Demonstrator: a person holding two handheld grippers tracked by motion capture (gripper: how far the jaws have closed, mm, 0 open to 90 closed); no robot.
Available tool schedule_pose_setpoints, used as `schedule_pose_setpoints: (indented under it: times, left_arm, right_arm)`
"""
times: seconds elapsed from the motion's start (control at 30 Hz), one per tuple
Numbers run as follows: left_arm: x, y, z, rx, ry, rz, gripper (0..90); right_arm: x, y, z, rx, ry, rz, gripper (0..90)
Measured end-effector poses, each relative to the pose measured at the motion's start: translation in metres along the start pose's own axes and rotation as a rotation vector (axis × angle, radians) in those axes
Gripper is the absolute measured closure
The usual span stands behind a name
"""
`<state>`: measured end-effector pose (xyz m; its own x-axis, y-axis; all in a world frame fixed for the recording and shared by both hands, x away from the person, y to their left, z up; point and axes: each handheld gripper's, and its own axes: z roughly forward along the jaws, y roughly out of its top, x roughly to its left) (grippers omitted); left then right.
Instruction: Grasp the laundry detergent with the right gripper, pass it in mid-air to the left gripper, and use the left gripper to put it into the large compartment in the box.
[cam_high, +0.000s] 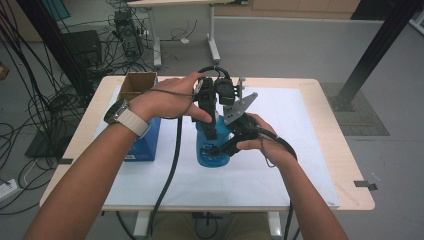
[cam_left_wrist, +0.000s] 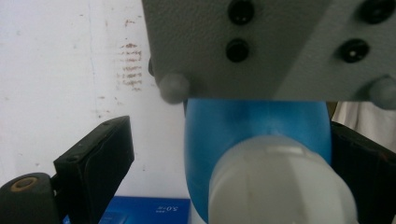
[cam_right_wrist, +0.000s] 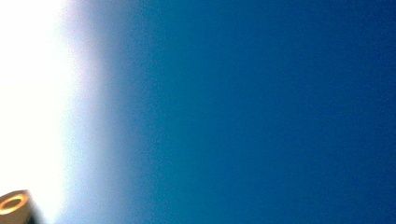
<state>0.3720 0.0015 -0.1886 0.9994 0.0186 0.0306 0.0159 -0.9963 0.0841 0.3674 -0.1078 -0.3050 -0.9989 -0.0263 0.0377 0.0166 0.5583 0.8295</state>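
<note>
A blue bottle with a white cap stands upright on the white mat at mid-table. My left gripper points straight down over the bottle's top. In the left gripper view its jaws stand open on either side of the cap, the left finger well apart from it. My right gripper comes in from the right and is shut on the bottle's body, whose blue wall sits close against its camera. The right gripper's grey plate hangs just above the bottle.
A blue carton stands left of the bottle, under the person's left wrist, with an open cardboard box behind it. The wooden table's right edge lies beyond the mat. Cables and table legs lie on the floor behind.
</note>
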Motion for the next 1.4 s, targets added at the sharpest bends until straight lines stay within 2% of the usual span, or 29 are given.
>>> schedule_pose_setpoints:
  times: [0.3,0.97,1.4]
  left_arm:
    - [-0.0008,0.0016,0.0062,-0.003,-0.016,0.006,10.4]
    - [-0.0051,-0.0004,0.006,0.001,-0.036,0.031,14.7]
    - [-0.0064,-0.0003,0.0056,-0.002,-0.055,0.039,26.2]
  right_arm:
    - [0.0025,0.001,-0.0015,0.001,0.0,0.003,43.8]
    - [0.0042,0.0013,-0.001,-0.005,0.01,0.006,43.8]
    - [0.0046,0.0024,-0.0022,-0.013,0.016,0.013,43.8]
